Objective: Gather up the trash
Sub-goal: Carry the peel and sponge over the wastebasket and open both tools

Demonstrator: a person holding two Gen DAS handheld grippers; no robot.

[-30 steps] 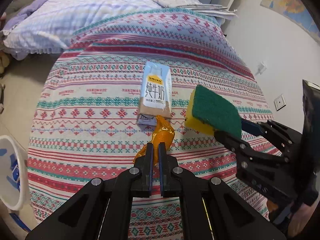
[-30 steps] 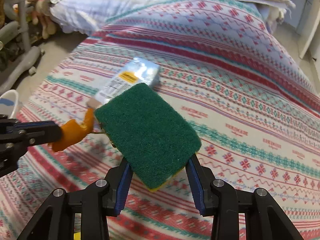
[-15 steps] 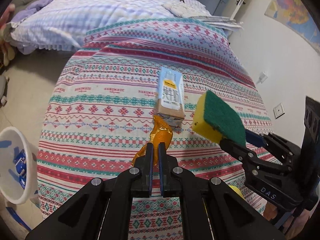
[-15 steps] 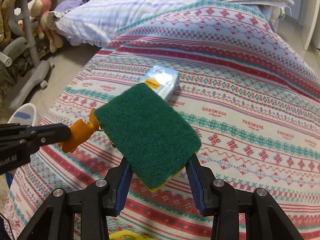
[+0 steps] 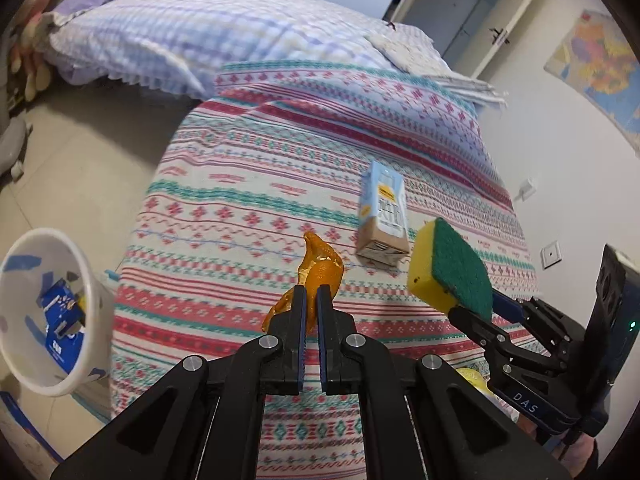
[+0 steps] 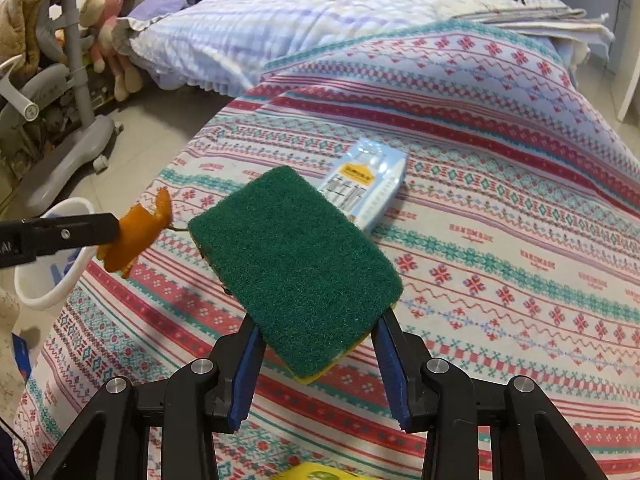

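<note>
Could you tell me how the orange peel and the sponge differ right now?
The peel is thin, curled and orange; the sponge is a thick green-and-yellow block. The left gripper pinches the peel nearly shut; the right gripper spans the sponge. Both are held above the bedspread.

A carton lies on the bed, toward its right edge. A bin stands on the floor off the bed's left edge, scraps inside. Pillows lie at the far end, with folded papers at the far right corner.
</note>
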